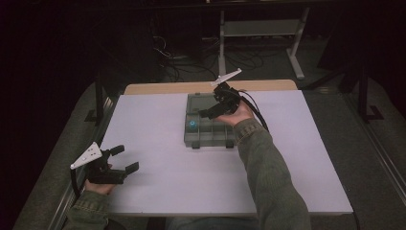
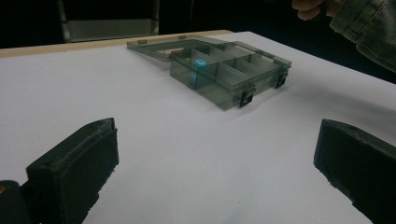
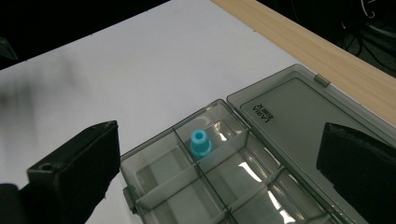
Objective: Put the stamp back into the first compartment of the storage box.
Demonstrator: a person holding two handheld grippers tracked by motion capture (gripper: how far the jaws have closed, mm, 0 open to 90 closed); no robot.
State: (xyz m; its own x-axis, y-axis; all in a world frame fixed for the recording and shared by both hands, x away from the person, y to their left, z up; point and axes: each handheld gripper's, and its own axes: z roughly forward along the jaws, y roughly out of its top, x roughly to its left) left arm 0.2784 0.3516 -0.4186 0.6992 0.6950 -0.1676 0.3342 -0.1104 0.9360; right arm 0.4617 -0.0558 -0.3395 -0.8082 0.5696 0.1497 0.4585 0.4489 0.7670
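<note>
My right tool [image 1: 207,114] hovers over the grey compartment box [image 1: 209,135] at the upper middle of the high view, jaws spread wide with nothing between them. Looking along it in the right gripper view, the box [image 3: 187,186] sits low in the frame, its lid [image 3: 299,116] folded flat open toward the upper right. A small blue cap [image 3: 200,143] stands upright in a corner compartment, right against a divider. My left tool [image 1: 125,159] rests at the lower left of the high view on the white surface [image 1: 158,182], jaws apart and empty, well away from the box. In the left gripper view, the blue cap [image 2: 198,65] shows at upper centre.
</note>
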